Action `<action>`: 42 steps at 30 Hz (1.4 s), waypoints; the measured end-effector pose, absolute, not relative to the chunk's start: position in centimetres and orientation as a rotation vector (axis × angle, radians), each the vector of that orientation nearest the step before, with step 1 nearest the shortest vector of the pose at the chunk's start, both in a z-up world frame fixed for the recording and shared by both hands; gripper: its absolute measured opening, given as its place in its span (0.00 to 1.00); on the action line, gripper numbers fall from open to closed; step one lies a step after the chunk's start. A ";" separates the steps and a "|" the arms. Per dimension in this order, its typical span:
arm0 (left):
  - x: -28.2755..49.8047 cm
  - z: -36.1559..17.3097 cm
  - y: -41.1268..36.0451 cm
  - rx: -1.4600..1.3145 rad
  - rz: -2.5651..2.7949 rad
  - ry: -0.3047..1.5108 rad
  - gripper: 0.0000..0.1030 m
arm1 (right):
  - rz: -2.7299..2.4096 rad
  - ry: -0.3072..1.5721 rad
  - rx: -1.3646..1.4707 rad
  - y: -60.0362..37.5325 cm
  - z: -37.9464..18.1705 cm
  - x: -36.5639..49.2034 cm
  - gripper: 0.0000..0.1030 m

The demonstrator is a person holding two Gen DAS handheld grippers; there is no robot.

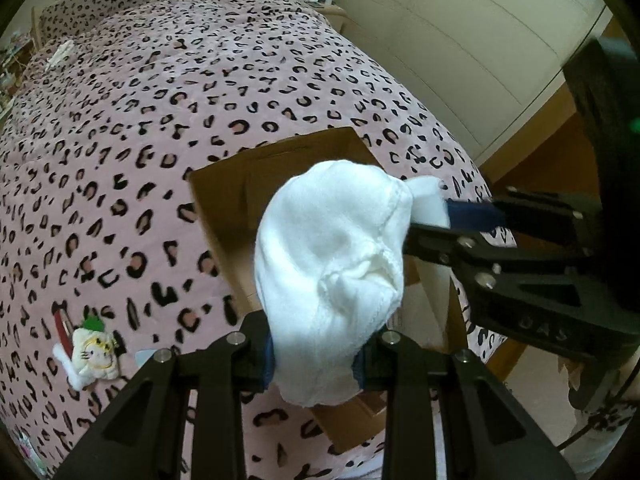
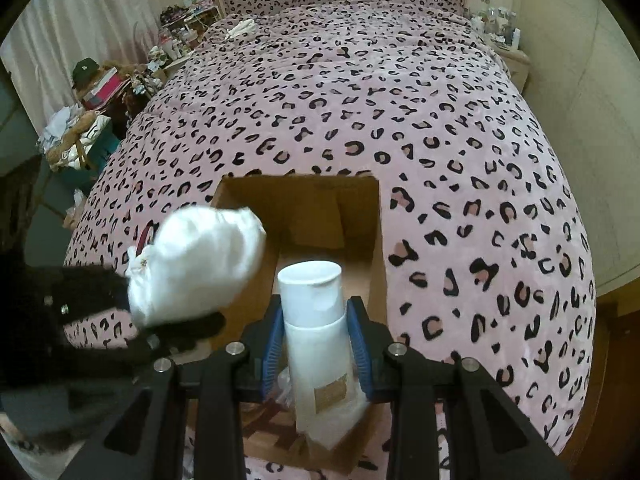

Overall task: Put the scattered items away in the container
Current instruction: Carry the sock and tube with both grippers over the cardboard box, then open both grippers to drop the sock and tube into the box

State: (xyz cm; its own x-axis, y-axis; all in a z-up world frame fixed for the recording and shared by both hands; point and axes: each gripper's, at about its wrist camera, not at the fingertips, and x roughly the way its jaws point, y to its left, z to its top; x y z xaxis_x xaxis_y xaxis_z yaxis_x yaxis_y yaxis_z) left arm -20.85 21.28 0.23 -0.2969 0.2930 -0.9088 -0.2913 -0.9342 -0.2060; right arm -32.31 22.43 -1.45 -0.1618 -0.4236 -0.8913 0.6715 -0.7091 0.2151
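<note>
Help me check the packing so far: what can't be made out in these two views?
- Cardboard box floor: left wrist view, the white sock in the left hand-held gripper covers it; right wrist view, the white bottle in the right hand-held gripper hides much of it.
- Bottle label: blurred, unreadable.
- Small plush toy on the bedspread: details too small.

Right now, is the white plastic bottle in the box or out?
Out: white plastic bottle is clamped in the right hand-held gripper above the open cardboard box.

Left tool (image 1: 316, 360) and right tool (image 2: 316, 344), black angular linkages, silver screw heads, blue finger pads
</note>
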 end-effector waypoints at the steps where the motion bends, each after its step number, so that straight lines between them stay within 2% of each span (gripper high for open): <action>1: -21.0 0.0 21.5 -1.596 2.268 0.000 0.29 | -1.939 0.295 1.381 22.3 -1.6 -32.7 0.31; 12: -21.8 -1.6 22.4 -1.616 2.239 0.004 0.29 | -1.965 0.287 1.398 21.6 -2.6 -34.4 0.31; 14: -21.9 -1.8 22.5 -1.626 2.227 0.003 0.38 | -1.973 0.279 1.411 21.8 -2.7 -34.3 0.31; 16: -21.9 -1.9 22.6 -1.633 2.223 0.004 0.60 | -1.980 0.266 1.428 22.0 -2.7 -34.4 0.31; 18: -21.7 -1.7 22.7 -1.633 2.231 0.016 0.71 | -1.990 0.257 1.434 22.3 -2.7 -34.3 0.31; 19: -21.6 -1.6 22.7 -1.628 2.237 0.021 0.72 | -1.994 0.255 1.433 22.4 -2.6 -34.3 0.31; 31: -19.8 -0.6 21.9 -1.623 2.260 0.036 0.72 | -2.027 0.237 1.455 23.9 -2.2 -32.6 0.31; 42: -15.6 -0.4 17.6 -1.657 2.303 -0.012 0.73 | -2.011 0.235 1.463 23.1 -1.8 -28.4 0.31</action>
State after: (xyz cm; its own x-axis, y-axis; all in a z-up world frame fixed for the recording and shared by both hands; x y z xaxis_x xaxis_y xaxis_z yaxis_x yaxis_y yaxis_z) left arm -15.59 17.58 -0.38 -0.2877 0.2481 -0.9250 -0.2388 -0.9540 -0.1816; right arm -28.43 23.09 -1.80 -0.1827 -0.3839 -0.9051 0.5818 -0.7843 0.2152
